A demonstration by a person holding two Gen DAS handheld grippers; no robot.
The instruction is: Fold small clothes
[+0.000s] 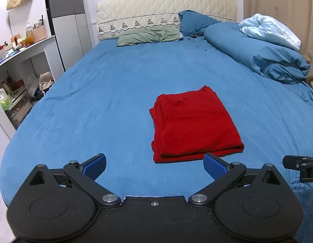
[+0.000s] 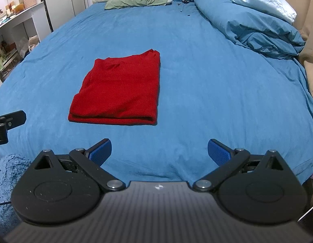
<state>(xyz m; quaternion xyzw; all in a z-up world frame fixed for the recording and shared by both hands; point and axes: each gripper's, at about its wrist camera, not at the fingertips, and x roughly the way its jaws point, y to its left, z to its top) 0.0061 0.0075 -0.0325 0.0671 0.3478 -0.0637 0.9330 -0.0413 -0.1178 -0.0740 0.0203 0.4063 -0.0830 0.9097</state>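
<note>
The red garment (image 2: 118, 89) lies folded on the bed (image 2: 197, 70); both tools, left (image 1: 154, 167) and right (image 2: 159, 151), hang released, folding apparently complete.

My right gripper (image 2: 159, 151) hangs over the near edge of the blue bedsheet (image 2: 207, 70), its blue pads (image 2: 101, 151) spread wide with nothing between them. Ahead and to the left lies the folded red garment (image 2: 120, 89), flat on the sheet, doubled edge toward me. A bunched blue duvet (image 2: 253, 28) sits far right, a green pillow (image 2: 136, 1) at the head.
</note>
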